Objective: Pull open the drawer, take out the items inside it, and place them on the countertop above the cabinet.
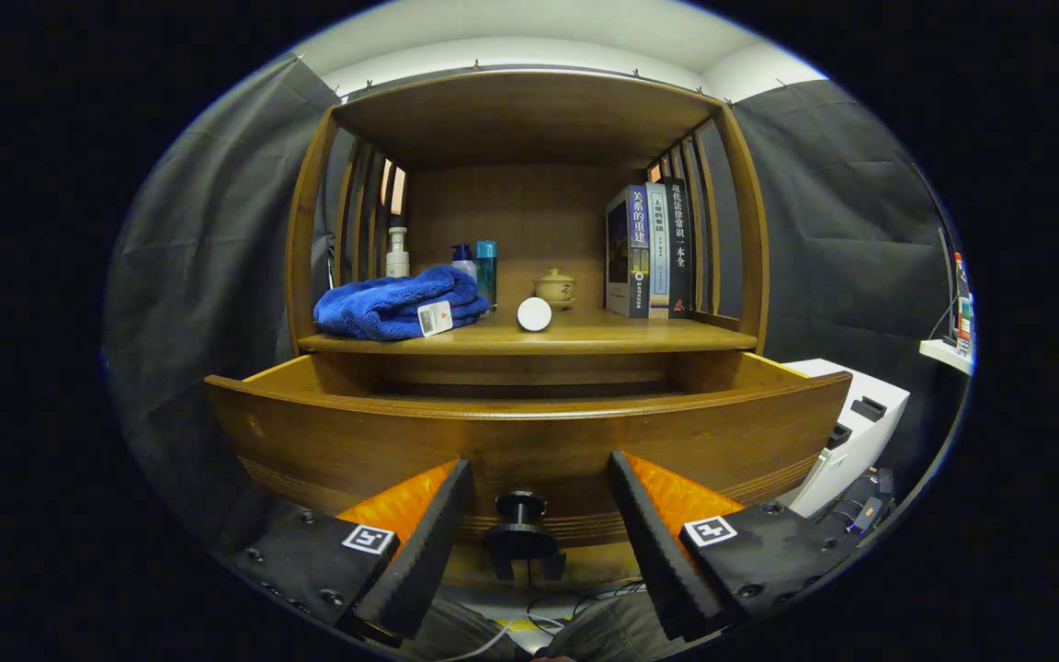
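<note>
Facing the cabinet point(529, 276) square on, drawer point(529, 441) pulled out toward the camera. Gripper point(539, 515) jaws stand wide apart, holding nothing; the black drawer knob point(520, 524) sits between the fingers, touching neither.

Left to right on the countertop point(585, 338) above the drawer: a blue towel point(396, 303) heaped at the left with a small white remote point(435, 317) leaning on its front; behind it a white pump bottle point(397, 253), then a smaller bottle with a blue cap point(463, 259) and a teal one point(486, 271). Near the middle, a white round-ended object point(534, 314) by the front edge, a small lidded ceramic jar point(554, 286) behind it. At the right, a row of upright books point(647, 250).

Handling, as judgement: the drawer is solid wood, stiff, probably heavy-running; the knob is the only sensible hold, narrow-necked, easy to pinch. Whatever remains inside would need a reach over the tall front panel from above.

Hidden: the drawer's interior floor. The front panel blocks it, and only the inner side walls and the shadowed back show. Cannot tell whether anything is left inside, or which countertop items came from it. The white object's body is foreshortened; its shape is unclear. Beyond the cabinet's right side, a white appliance point(851, 423), partly cut off.
</note>
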### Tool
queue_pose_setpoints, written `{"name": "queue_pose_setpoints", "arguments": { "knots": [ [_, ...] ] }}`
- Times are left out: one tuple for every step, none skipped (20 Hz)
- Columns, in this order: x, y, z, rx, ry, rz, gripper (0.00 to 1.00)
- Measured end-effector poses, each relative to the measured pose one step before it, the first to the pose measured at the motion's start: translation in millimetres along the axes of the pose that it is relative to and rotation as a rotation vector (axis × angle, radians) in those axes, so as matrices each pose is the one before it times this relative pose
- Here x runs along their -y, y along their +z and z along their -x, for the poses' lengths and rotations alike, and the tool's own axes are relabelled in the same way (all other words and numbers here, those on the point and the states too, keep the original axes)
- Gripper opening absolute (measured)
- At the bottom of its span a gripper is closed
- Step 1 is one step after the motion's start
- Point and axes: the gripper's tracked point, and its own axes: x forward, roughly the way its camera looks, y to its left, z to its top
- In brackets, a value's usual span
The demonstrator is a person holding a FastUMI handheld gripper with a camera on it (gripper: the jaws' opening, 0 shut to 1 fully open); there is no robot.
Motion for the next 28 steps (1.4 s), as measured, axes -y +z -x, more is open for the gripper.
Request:
{"name": "queue_pose_setpoints", "arguments": {
  "knots": [
    [0.13,3.71,-3.30,0.00058,-0.00004,-0.00483,0.98],
    [0.00,0.44,-8.07,-0.00936,0.00046,-0.00006,0.98],
    [0.11,1.70,-6.28,0.00005,0.00141,-0.00041,0.98],
    [0.45,1.21,-5.40,0.00018,0.00059,0.00245,0.98],
    [0.53,1.24,-5.17,-0.00159,0.00072,0.00674,0.98],
    [-0.14,0.57,-4.91,-0.00081,-0.00059,0.00350,0.98],
    [-0.30,0.98,-5.60,-0.00283,-0.00161,0.00223,0.99],
    [-0.56,1.63,-5.75,-0.00245,-0.00137,0.00187,0.99],
    [-0.10,1.04,-5.99,-0.00274,-0.00014,-0.00030,0.99],
    [0.11,1.23,-5.25,-0.00298,0.00132,-0.00052,0.99],
    [-0.31,1.05,-5.03,-0.00235,0.00120,-0.00244,0.99],
    [0.19,1.37,-4.59,0.00060,-0.00054,0.00006,0.99],
    [-0.14,0.73,-4.38,0.00002,-0.00117,0.00466,0.99],
    [-0.17,0.90,-3.85,0.00197,-0.00142,0.00470,0.99],
    [0.08,0.74,-4.23,0.00085,-0.00184,0.00346,0.99],
    [-0.53,0.70,-4.91,0.00289,-0.00197,0.00505,0.99],
    [0.11,0.29,-4.23,0.00003,-0.00160,0.00887,0.99],
    [0.13,0.64,-4.28,0.00042,-0.00115,0.00361,0.99],
    [-0.53,0.43,-3.99,0.00128,-0.00053,-0.00302,0.99],
    [0.09,1.27,-3.93,0.00097,0.00021,-0.00304,0.99],
    [-0.48,0.26,-3.06,-0.00154,0.00047,-0.00242,0.99],
    [0.05,1.06,-2.62,-0.00019,-0.00044,-0.00276,0.99],
    [-0.23,0.47,-4.30,-0.00245,0.00097,-0.00330,0.99],
    [-0.33,-0.67,-3.41,-0.01141,0.00287,-0.00977,0.99],
    [-0.39,-0.26,-3.19,-0.00933,0.00368,-0.01717,0.99],
    [0.85,0.17,-1.41,-0.01225,0.00060,-0.01625,0.99],
    [-0.20,0.57,-0.56,-0.00190,0.00054,-0.01599,0.99],
    [-0.48,-0.78,-1.01,-0.00022,-0.00065,0.00031,0.99]
  ]
}}
